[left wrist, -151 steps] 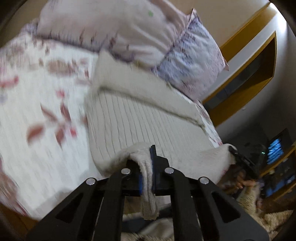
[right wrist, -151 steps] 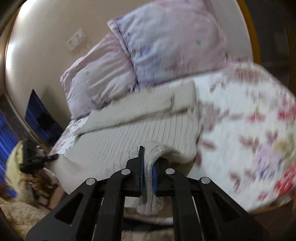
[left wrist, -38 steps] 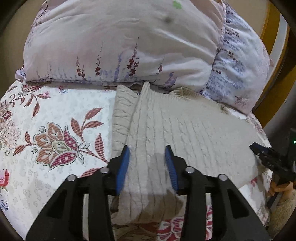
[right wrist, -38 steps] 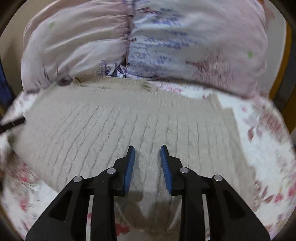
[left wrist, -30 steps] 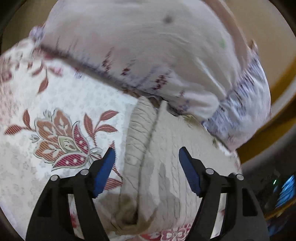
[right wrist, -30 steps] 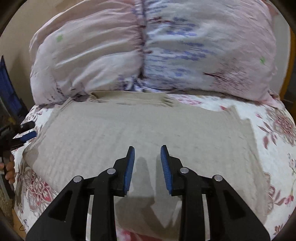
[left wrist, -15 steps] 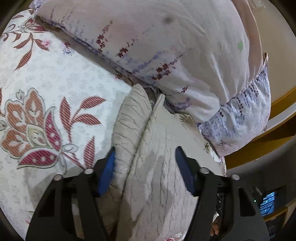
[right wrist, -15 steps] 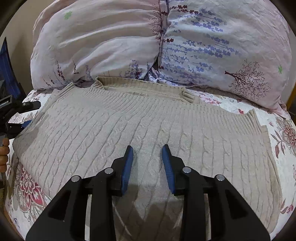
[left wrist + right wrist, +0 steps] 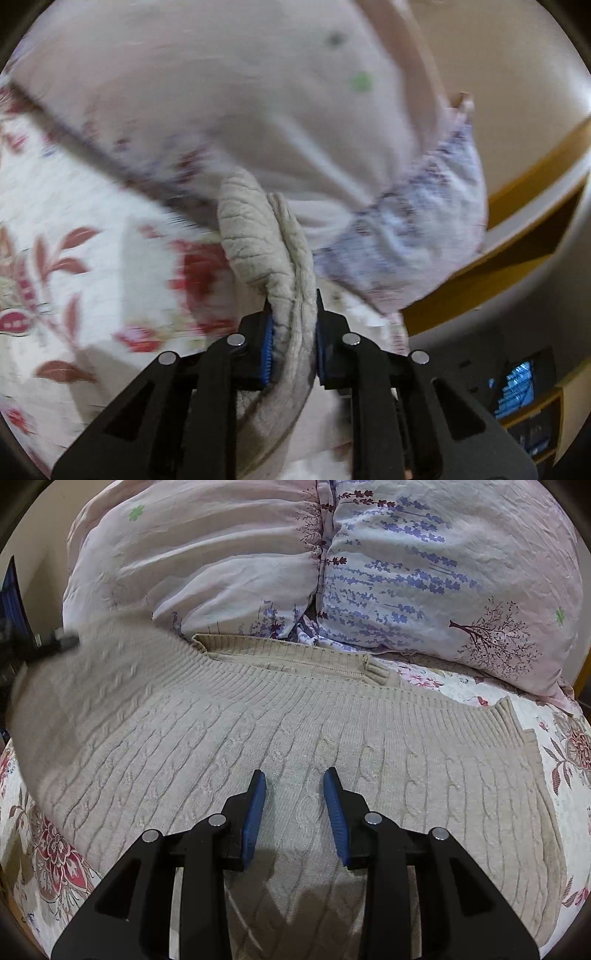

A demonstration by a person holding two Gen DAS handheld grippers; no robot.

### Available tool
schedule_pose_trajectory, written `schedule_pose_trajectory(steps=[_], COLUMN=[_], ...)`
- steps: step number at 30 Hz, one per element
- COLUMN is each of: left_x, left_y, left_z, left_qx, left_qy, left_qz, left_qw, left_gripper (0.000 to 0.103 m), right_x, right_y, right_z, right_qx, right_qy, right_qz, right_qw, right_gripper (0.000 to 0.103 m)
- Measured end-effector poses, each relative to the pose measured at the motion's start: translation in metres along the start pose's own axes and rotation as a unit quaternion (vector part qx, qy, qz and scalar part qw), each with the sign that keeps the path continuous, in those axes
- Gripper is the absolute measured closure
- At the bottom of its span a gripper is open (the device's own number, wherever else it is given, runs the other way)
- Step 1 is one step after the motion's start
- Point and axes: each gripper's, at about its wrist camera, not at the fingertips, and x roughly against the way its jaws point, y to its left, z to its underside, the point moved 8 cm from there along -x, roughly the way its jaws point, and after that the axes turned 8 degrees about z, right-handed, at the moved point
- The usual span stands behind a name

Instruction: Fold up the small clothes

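A beige cable-knit sweater [image 9: 295, 738] lies folded on the floral bedspread [image 9: 569, 746], its collar toward the pillows. My left gripper [image 9: 291, 314] is shut on the sweater's left edge [image 9: 258, 236] and lifts a bunched fold of it off the bed; that view is blurred. My right gripper [image 9: 295, 786] is open and empty, hovering over the middle of the sweater, near its front part. In the right wrist view the sweater's left side [image 9: 74, 686] is raised and blurred, with the other gripper's tip [image 9: 59, 642] at it.
Two pale floral pillows [image 9: 332, 561] lean against the wall just behind the sweater. A wooden headboard edge [image 9: 535, 155] and a lit screen [image 9: 517, 384] stand off the bed's right side in the left wrist view.
My left gripper has closed on the sweater's left edge and raised it, moving fast. My right gripper has stayed open over the sweater's middle.
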Motion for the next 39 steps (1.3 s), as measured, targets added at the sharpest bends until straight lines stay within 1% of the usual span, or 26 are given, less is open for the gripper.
schedule_pose_trajectory(steps=[2,3,4,6,7,10,13,15,18,19,20,22,23,24,25,26,27,29,30,31,32,33,34,36,38,39], left_x=[-0.009,-0.018,-0.023,-0.04,-0.048,-0.079,-0.11,-0.131,-0.16,-0.169,-0.179,-0.19,-0.192,-0.19,-0.185,-0.177,-0.167,-0.14,-0.134,-0.125,-0.113,-0.104,-0.097,-0.088,-0.091,-0.092], left_y=[-0.019,-0.032,-0.04,-0.059,-0.068,-0.092,-0.11,-0.116,-0.119,-0.119,-0.119,-0.125,-0.132,-0.137,-0.143,-0.149,-0.152,-0.152,-0.153,-0.147,-0.138,-0.125,-0.111,-0.086,-0.062,-0.052], left_z=[0.001,0.004,0.005,0.013,0.018,0.037,0.06,0.078,0.106,0.115,0.125,0.14,0.151,0.155,0.156,0.153,0.148,0.13,0.123,0.11,0.097,0.084,0.075,0.065,0.066,0.067], left_qx=[-0.005,-0.007,-0.009,-0.014,-0.017,-0.024,-0.03,-0.036,-0.047,-0.049,-0.048,-0.046,-0.051,-0.061,-0.076,-0.094,-0.106,-0.119,-0.121,-0.122,-0.124,-0.125,-0.126,-0.126,-0.119,-0.113], left_qy=[0.001,0.004,0.006,0.018,0.024,0.051,0.073,0.09,0.116,0.128,0.143,0.176,0.199,0.204,0.201,0.192,0.18,0.144,0.129,0.109,0.084,0.06,0.047,0.036,0.049,0.057], left_qz=[0.017,0.03,0.037,0.053,0.06,0.081,0.089,0.089,0.077,0.074,0.073,0.096,0.109,0.114,0.122,0.125,0.125,0.127,0.123,0.11,0.087,0.055,0.019,-0.035,-0.074,-0.081], left_qw=[0.9998,0.9995,0.9993,0.9983,0.9977,0.9951,0.9928,0.9913,0.9891,0.9877,0.9859,0.9787,0.9727,0.9705,0.969,0.9689,0.9699,0.9741,0.9764,0.9803,0.9849,0.9888,0.9907,0.9907,0.9889,0.9886], left_gripper=[0.087,0.087,0.087,0.087,0.088,0.088,0.088,0.088,0.088,0.088,0.09,0.091,0.083,0.076,0.06,0.047,0.041,0.029,0.027,0.023,0.021,0.021,0.021,0.021,0.022,0.022], right_x=[0.004,0.009,0.014,0.024,0.03,0.042,0.047,0.049,0.052,0.054,0.056,0.058,0.059,0.06,0.061,0.062,0.063,0.064,0.063,0.059,0.056,0.053,0.048,0.039,0.027,0.02], right_y=[-0.005,-0.011,-0.02,-0.038,-0.049,-0.084,-0.118,-0.134,-0.156,-0.163,-0.168,-0.178,-0.182,-0.185,-0.188,-0.188,-0.189,-0.186,-0.184,-0.179,-0.174,-0.169,-0.163,-0.155,-0.147,-0.143], right_z=[-0.002,-0.004,-0.005,-0.007,-0.008,-0.003,0.007,0.013,0.021,0.024,0.026,0.029,0.028,0.027,0.025,0.024,0.022,0.017,0.014,0.01,0.007,0.004,0.0,-0.005,-0.007,-0.008], right_qx=[-0.022,-0.046,-0.067,-0.089,-0.094,-0.114,-0.144,-0.16,-0.179,-0.185,-0.19,-0.207,-0.215,-0.223,-0.233,-0.239,-0.246,-0.267,-0.278,-0.291,-0.298,-0.303,-0.307,-0.305,-0.298,-0.299], right_qy=[0.006,0.006,0.002,-0.014,-0.023,-0.035,-0.035,-0.033,-0.032,-0.032,-0.031,-0.031,-0.031,-0.031,-0.032,-0.032,-0.032,-0.026,-0.018,-0.004,0.006,0.017,0.03,0.05,0.069,0.082], right_qz=[-0.019,-0.041,-0.049,-0.04,-0.03,-0.004,0.019,0.027,0.042,0.048,0.052,0.047,0.042,0.034,0.023,0.012,-0.002,-0.051,-0.077,-0.115,-0.14,-0.161,-0.18,-0.189,-0.182,-0.186], right_qw=[1.0,0.998,0.997,0.995,0.995,0.993,0.989,0.986,0.982,0.981,0.98,0.977,0.975,0.974,0.972,0.97,0.969,0.962,0.957,0.95,0.944,0.939,0.934,0.932,0.935,0.932], right_gripper=[0.067,0.063,0.056,0.048,0.047,0.046,0.046,0.046,0.046,0.046,0.046,0.046,0.046,0.046,0.046,0.046,0.046,0.046,0.044,0.041,0.04,0.04,0.04,0.04,0.04,0.04])
